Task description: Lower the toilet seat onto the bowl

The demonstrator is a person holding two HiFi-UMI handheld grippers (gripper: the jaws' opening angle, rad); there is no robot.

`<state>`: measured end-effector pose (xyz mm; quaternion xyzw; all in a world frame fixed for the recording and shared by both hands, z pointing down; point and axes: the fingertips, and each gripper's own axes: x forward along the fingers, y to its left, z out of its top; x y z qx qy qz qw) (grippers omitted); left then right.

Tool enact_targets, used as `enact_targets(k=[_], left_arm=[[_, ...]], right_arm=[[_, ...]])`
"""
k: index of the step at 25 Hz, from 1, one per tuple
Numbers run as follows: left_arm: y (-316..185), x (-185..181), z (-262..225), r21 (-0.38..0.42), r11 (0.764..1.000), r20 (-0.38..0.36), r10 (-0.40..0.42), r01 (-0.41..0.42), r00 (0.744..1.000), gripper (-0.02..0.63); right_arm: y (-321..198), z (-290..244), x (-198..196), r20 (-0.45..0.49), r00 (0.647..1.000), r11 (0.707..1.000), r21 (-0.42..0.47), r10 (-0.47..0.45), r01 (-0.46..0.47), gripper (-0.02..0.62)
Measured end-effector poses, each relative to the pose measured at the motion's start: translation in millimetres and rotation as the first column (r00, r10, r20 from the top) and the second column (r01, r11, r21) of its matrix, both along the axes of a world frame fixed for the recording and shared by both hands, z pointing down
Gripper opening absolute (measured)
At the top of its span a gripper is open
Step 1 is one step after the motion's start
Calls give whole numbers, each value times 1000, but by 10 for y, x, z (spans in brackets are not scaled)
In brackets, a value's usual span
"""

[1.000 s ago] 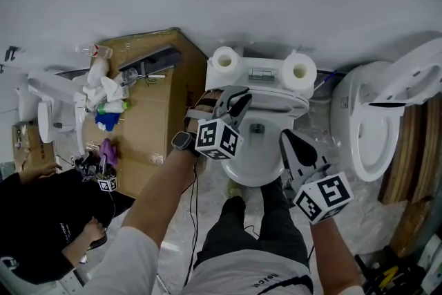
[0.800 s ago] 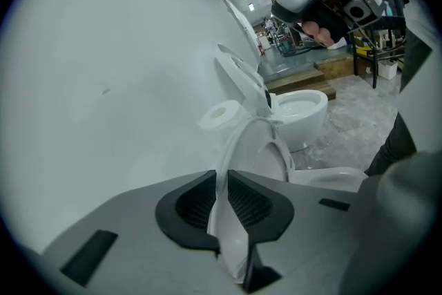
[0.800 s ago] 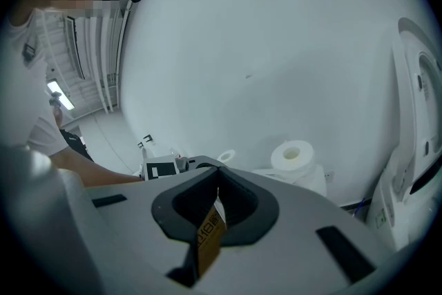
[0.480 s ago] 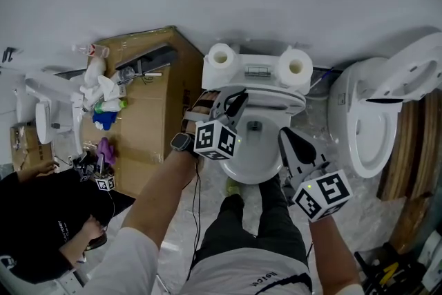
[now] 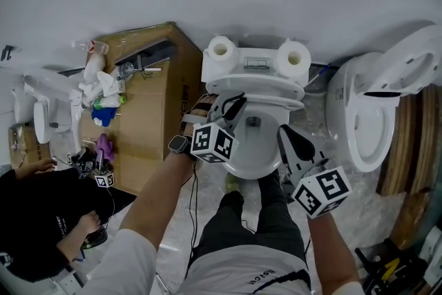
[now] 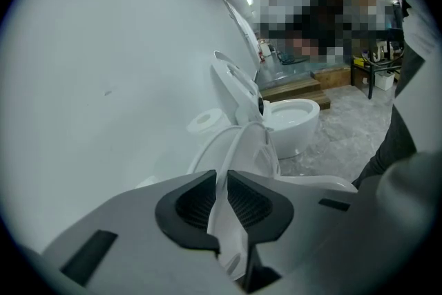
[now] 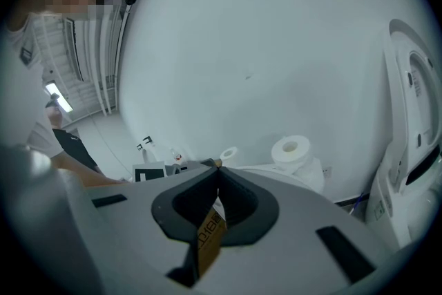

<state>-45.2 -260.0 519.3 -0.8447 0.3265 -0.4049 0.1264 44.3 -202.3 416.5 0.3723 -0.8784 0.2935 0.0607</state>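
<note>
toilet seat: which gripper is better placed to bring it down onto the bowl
Left. The left gripper is shut on the thin rim of the white plastic toilet seat, raised over the white ceramic bowl. The right gripper is shut on nothing, beside the bowl.

The stretch of the toilet seat (image 6: 230,157) clamped in the left gripper (image 6: 221,188) is covered by its pads. In the head view the front of the bowl (image 5: 257,164) is masked by the right gripper (image 5: 286,138) and the person's legs (image 5: 248,221). The second toilet (image 5: 362,117) is cut off by the right edge, and the small items (image 5: 100,90) on the cardboard box (image 5: 148,121) cannot be identified.
</note>
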Motion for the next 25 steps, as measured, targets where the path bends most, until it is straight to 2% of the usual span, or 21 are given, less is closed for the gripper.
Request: enact_targets(k=[25], left_arm=[[1104,95,175,-63,993,-20,96,-97,995,58]], right_arm=[[807,53,-45,-46,998,999,28,47,-45,15]])
